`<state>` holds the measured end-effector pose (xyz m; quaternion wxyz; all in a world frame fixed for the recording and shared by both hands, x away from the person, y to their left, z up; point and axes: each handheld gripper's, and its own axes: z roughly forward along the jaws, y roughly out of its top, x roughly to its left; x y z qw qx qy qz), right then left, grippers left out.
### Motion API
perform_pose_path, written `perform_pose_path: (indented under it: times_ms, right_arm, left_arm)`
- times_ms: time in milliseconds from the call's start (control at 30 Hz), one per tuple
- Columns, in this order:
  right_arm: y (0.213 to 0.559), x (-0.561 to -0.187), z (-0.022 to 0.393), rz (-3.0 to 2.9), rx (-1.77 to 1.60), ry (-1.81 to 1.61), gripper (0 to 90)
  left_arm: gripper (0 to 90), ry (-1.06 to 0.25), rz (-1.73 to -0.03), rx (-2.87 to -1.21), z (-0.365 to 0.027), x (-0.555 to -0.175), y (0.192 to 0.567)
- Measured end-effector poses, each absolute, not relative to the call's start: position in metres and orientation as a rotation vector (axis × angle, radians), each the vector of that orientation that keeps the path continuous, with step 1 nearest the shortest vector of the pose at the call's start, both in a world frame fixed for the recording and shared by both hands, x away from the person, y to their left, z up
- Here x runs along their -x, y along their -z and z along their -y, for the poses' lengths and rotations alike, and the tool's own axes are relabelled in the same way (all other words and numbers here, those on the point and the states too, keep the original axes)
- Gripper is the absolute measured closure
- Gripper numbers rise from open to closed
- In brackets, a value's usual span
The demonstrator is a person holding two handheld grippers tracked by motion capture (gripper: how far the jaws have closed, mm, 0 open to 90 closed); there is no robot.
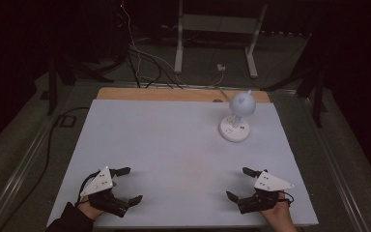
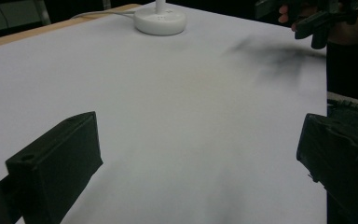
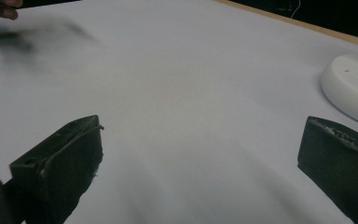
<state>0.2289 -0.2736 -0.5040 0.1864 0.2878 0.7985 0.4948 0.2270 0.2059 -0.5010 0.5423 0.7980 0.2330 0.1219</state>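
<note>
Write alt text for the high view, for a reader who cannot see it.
Two hand-held claws rest open near the front edge of a white table: the left claw at lower left, the right claw at lower right. A small white desk lamp stands on its round base toward the far right; the room beyond is dark.

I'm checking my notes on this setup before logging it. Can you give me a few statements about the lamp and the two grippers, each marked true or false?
1. The white lamp stands on the far right part of the table. True.
2. The left gripper is shut on the lamp. False: its jaws are open and hold nothing.
3. The right gripper has its jaws open. True.
4. The lamp lies tipped on its side. False: it stands upright on its round base.
</note>
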Motion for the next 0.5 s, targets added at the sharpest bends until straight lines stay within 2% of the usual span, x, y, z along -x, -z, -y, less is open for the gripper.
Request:
perform_pose_path:
  times_ms: [500]
  right_arm:
    - [0.5043, -0.2283, 0.2725, -2.283, -0.801, -1.374, 0.0]
  left_arm:
    - [0.3, -0.297, -0.547, -1.899, -0.2057, -0.2259, 0.5003]
